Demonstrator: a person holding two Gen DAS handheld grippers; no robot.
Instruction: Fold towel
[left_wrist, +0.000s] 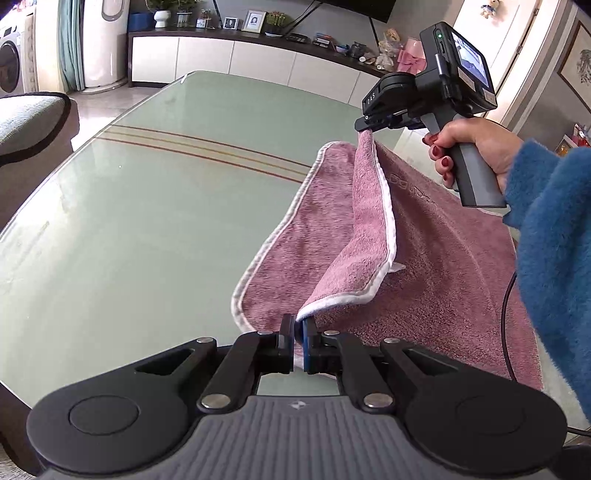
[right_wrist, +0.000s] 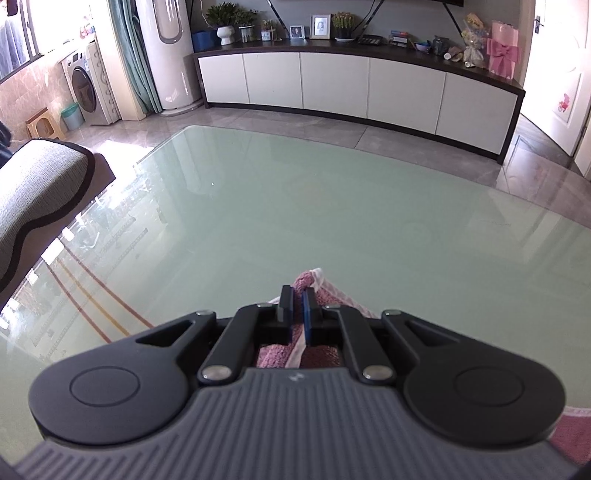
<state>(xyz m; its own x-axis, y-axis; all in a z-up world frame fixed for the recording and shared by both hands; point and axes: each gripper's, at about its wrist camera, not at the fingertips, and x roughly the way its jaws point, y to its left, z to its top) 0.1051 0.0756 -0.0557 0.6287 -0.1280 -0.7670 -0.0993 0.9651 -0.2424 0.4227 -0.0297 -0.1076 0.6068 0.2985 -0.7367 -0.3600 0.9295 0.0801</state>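
A home living room. A glass-topped desk (right_wrist: 295, 206) stands on a polished tiled floor (right_wrist: 406, 122). Along the far wall runs a long low cabinet (right_wrist: 332, 81) with white doors and a dark top, carrying potted plants (right_wrist: 225, 18), framed photographs (right_wrist: 320, 26), books and a pink gift bag (right_wrist: 501, 50). A tall white floor-standing air conditioner (right_wrist: 173, 55) stands beside a teal curtain (right_wrist: 127, 48), a front-loading washing machine (right_wrist: 86, 86) by the window, and an upholstered sofa (right_wrist: 33, 192) at the left.
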